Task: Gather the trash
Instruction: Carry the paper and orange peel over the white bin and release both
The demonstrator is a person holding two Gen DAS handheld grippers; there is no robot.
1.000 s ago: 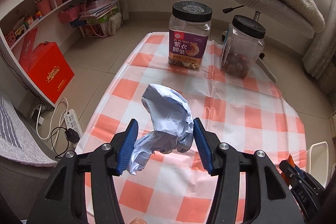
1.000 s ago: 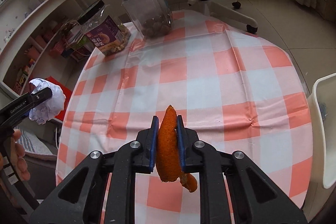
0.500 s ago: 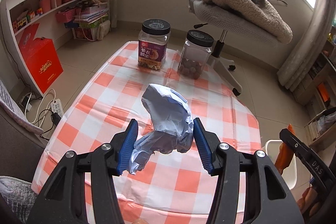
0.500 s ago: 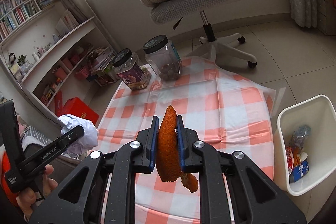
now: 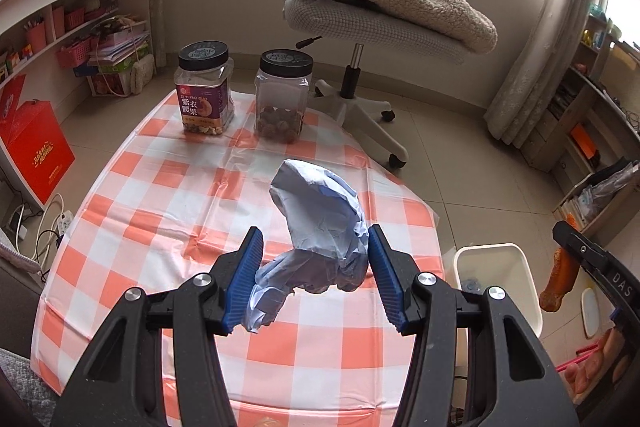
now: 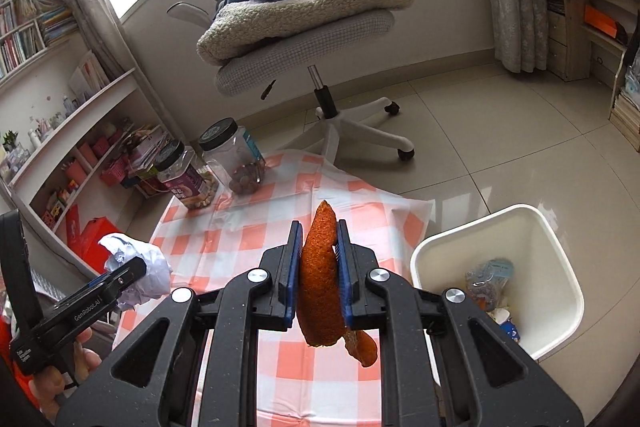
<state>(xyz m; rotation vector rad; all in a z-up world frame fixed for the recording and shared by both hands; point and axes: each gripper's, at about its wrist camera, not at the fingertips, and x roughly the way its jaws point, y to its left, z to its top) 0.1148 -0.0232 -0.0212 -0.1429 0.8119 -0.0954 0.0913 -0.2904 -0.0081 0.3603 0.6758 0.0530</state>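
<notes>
My left gripper (image 5: 314, 251) is shut on a crumpled ball of pale blue-white paper (image 5: 320, 223) and holds it high above the orange-and-white checked tablecloth (image 5: 168, 211). My right gripper (image 6: 318, 245) is shut on a strip of orange peel (image 6: 320, 291), also held high above the table. A white trash bin (image 6: 536, 239) with some wrappers inside stands on the floor to the right of the table; it also shows in the left wrist view (image 5: 516, 267). The left gripper with the paper shows at the left of the right wrist view (image 6: 132, 275).
Two black-lidded plastic jars (image 5: 204, 91) (image 5: 284, 99) stand at the table's far end. A grey office chair (image 5: 372, 23) with a fleece blanket and a monkey toy stands behind the table. Shelves (image 5: 68, 27) and a red box (image 5: 32, 151) are at the left.
Both grippers have risen well above the table with their loads still held. The view has widened, so the chair and the white bin have come into sight.
</notes>
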